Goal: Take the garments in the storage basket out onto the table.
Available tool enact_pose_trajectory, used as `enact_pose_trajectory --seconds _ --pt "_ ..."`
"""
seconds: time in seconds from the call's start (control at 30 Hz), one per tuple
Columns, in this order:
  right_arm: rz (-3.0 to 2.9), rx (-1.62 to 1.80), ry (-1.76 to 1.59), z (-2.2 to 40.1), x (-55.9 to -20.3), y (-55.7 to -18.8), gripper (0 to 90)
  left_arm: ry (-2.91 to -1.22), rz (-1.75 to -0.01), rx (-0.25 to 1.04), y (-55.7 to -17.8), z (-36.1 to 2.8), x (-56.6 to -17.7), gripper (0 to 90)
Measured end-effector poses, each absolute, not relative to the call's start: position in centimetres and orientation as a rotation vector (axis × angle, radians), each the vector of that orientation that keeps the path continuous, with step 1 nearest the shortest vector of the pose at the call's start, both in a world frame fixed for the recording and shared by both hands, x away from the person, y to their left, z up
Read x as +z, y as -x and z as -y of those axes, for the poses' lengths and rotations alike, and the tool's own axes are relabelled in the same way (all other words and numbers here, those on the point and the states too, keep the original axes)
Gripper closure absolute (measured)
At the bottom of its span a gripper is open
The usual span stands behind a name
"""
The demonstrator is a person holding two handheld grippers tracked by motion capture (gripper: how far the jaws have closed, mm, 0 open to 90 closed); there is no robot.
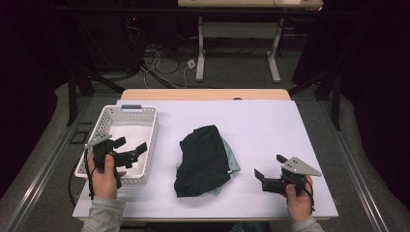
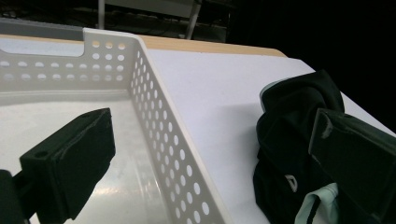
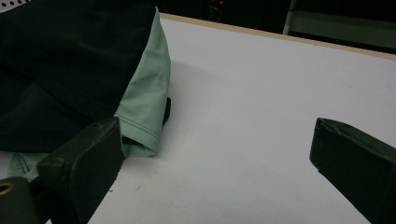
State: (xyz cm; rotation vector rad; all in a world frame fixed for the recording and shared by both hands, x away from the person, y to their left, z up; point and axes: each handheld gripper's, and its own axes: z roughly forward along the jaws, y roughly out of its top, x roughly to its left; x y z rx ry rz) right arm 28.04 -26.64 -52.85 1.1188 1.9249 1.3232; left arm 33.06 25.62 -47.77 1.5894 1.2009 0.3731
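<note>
The crumpled black and pale-green cloth garment (image 1: pixel 203 162) lies between both grippers, touching neither; left gripper (image 1: pixel 129 150) and right gripper (image 1: pixel 269 166) jaws stand apart, holding nothing.

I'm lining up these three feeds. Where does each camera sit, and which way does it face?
High view: above the person's side, looking down on the table; both forearms, left hand-held gripper, right hand-held gripper.
Left gripper view: between open jaws, over the white basket, toward the dark garment.
Right gripper view: low, open jaws facing the garment.
All three share the garment.
</note>
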Motion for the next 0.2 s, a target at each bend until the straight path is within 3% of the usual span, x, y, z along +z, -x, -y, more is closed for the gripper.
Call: enact_pose_trajectory --seconds 0.2 --pt "-1.923 1.322 -1.123 26.6 -52.9 -28.08 2.5 -1.585 -1.208 0.383 -33.08 -26.02 -47.79 0.4"
